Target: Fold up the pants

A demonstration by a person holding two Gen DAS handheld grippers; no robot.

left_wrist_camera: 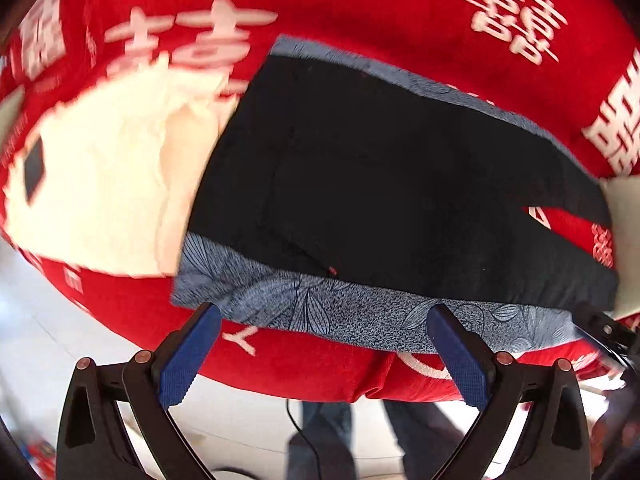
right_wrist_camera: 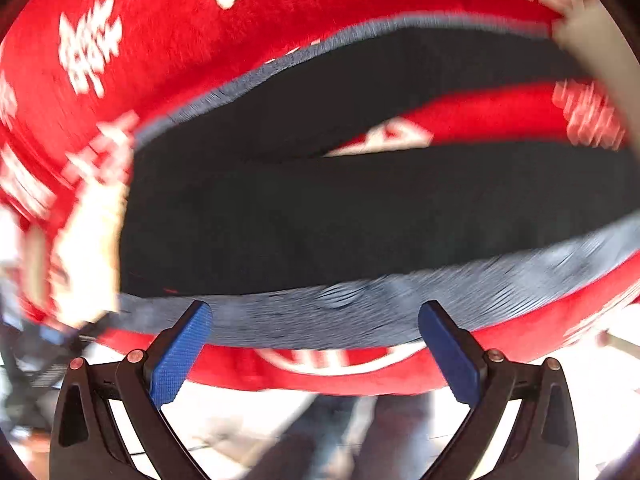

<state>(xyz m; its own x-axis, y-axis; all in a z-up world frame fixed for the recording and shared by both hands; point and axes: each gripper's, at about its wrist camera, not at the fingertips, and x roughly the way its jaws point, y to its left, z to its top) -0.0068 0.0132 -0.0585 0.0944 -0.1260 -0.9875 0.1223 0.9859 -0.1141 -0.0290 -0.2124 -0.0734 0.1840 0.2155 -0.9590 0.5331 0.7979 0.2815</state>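
Observation:
Dark navy pants (left_wrist_camera: 392,184) with blue-grey leaf-patterned side panels lie flat on a red cloth-covered table (left_wrist_camera: 360,8). The two legs split at the right, red cloth showing between them. My left gripper (left_wrist_camera: 324,320) is open and empty, its blue pads just short of the pants' near patterned edge. In the right wrist view the pants (right_wrist_camera: 340,208) fill the middle, blurred by motion. My right gripper (right_wrist_camera: 316,316) is open and empty over the near patterned edge (right_wrist_camera: 360,308).
A cream-white folded garment (left_wrist_camera: 104,184) lies left of the pants' waist. Something white (left_wrist_camera: 624,216) sits at the right past the leg ends. The table's near edge hangs just under both grippers; floor, a cable and a person's legs (left_wrist_camera: 328,432) lie below.

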